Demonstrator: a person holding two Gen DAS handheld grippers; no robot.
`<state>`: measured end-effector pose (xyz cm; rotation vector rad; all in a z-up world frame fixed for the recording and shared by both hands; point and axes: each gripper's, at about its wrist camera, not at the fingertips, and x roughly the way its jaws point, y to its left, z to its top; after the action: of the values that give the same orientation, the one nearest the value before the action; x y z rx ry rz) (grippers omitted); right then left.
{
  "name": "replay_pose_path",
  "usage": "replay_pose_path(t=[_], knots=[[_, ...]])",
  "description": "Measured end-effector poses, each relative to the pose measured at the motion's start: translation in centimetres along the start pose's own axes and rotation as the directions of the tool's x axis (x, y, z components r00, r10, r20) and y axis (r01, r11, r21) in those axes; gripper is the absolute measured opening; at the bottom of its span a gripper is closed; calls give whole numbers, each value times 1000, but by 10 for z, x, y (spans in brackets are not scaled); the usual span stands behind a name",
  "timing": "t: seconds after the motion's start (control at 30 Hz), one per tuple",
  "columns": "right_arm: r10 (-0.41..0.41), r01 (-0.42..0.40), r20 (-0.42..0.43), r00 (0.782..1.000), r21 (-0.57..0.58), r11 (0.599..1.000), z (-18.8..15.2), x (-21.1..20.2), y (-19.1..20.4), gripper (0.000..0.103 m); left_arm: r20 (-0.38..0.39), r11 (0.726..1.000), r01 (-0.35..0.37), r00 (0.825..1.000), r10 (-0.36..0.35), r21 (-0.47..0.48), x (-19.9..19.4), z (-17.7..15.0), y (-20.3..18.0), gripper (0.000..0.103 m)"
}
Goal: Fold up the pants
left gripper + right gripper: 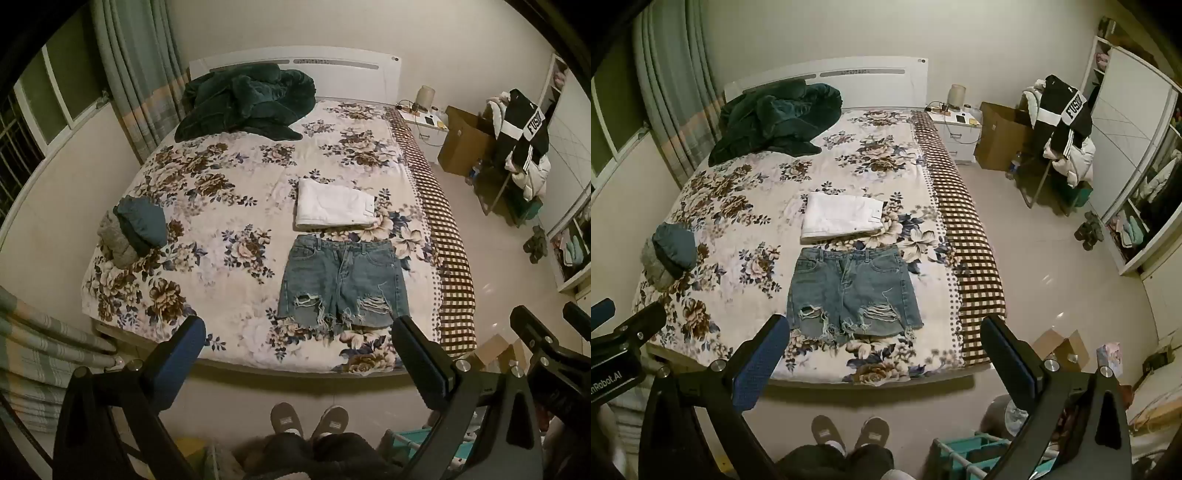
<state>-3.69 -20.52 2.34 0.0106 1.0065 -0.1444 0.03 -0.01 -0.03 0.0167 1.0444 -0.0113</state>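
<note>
Denim shorts [338, 282] flat near bed [207, 332] foot edge, frayed hems toward 6 o'clock, folded white pants [334, 204] at 12; left gripper [299, 341] and right gripper [884, 338] jaws wide, empty, bases cut off

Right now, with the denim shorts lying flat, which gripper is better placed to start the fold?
Right, marginally. In the right wrist view the denim shorts lie between the right gripper and its open fingers; in the left wrist view they sit toward the left gripper's right finger. Both hover empty short of the bed.
</note>
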Motion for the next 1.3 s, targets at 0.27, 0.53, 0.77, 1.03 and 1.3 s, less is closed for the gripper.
replay_pose_path(t=[0.27, 0.53, 0.77, 1.03, 1.3], knots=[[1, -1, -2, 1000, 2, 1000, 0, -1, 0, 103, 3, 1000, -1, 1000, 1, 1, 0, 0, 0, 103], [3, -3, 1, 1000, 4, 1000, -1, -3, 0, 103, 3, 1000, -5, 1000, 5, 2, -1, 0, 0, 103], [3, -3, 1, 1000, 3, 1000, -1, -6, 0, 103, 5, 1000, -5, 1000, 5, 3, -1, 0, 1, 103], [6, -6, 4, 1000, 4, 1000, -2, -10, 1, 103, 10, 1000, -8, 1000, 8, 3, -1, 0, 0, 103], [7, -7, 7, 1000, 3, 1000, -1, -15, 2, 103, 12, 1000, -7, 1000, 7, 4, -1, -1, 0, 103]])
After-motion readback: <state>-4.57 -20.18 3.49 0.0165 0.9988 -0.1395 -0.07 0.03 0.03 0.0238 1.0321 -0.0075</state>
